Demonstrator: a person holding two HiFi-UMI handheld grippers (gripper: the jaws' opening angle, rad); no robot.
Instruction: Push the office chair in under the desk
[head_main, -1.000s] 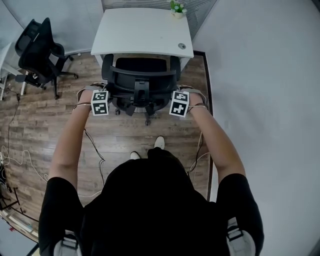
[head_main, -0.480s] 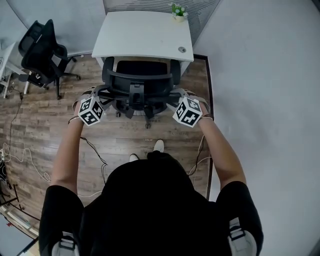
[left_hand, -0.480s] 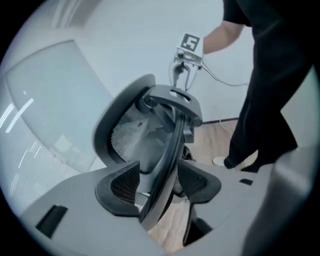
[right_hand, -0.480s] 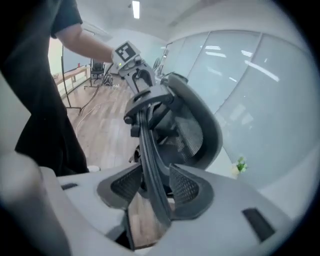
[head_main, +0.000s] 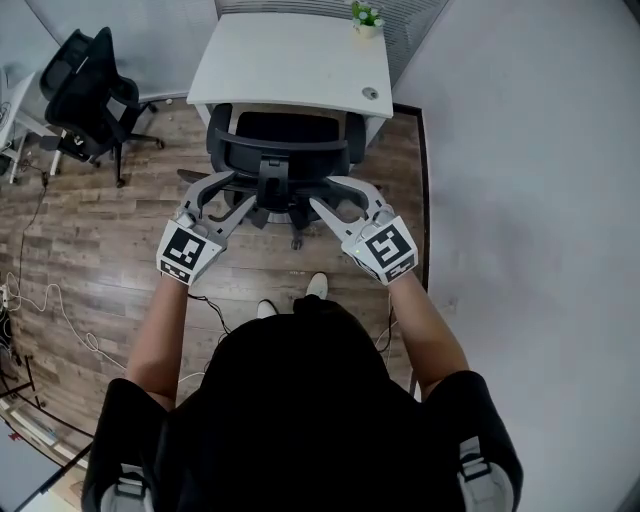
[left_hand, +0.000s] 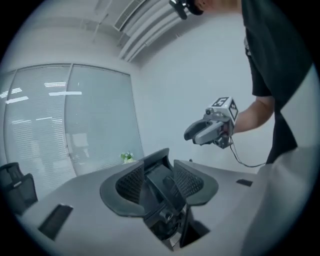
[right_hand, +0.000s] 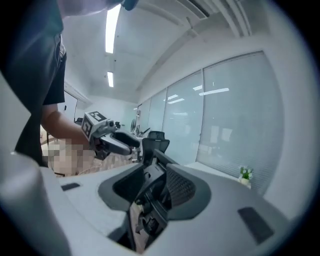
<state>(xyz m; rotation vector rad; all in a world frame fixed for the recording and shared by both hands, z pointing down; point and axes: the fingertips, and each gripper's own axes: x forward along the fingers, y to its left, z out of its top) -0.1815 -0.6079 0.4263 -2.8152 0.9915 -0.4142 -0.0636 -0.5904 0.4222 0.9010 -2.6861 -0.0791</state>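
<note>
The black office chair (head_main: 285, 160) stands with its seat part way under the white desk (head_main: 290, 60), backrest towards me. Both grippers hover above and just behind the backrest, pointing towards the desk. My left gripper (head_main: 218, 192) is open and its jaws have just been closing, with nothing between them. My right gripper (head_main: 338, 195) is likewise open, jaws just closing on nothing. In the left gripper view the chair's back (left_hand: 160, 190) shows beyond the jaws, with the right gripper (left_hand: 210, 131) alongside. In the right gripper view the left gripper (right_hand: 112, 137) hangs beside the chair (right_hand: 155, 195).
A small potted plant (head_main: 366, 17) sits at the desk's far right corner. A second black chair (head_main: 85, 90) stands at the far left. A grey wall (head_main: 520, 200) runs close along the right. Cables (head_main: 40, 320) trail over the wooden floor.
Both grippers have lifted from the sides of the chair's backrest, come back towards me, and turned from pointing down to nearly level. The chair has not visibly moved.
</note>
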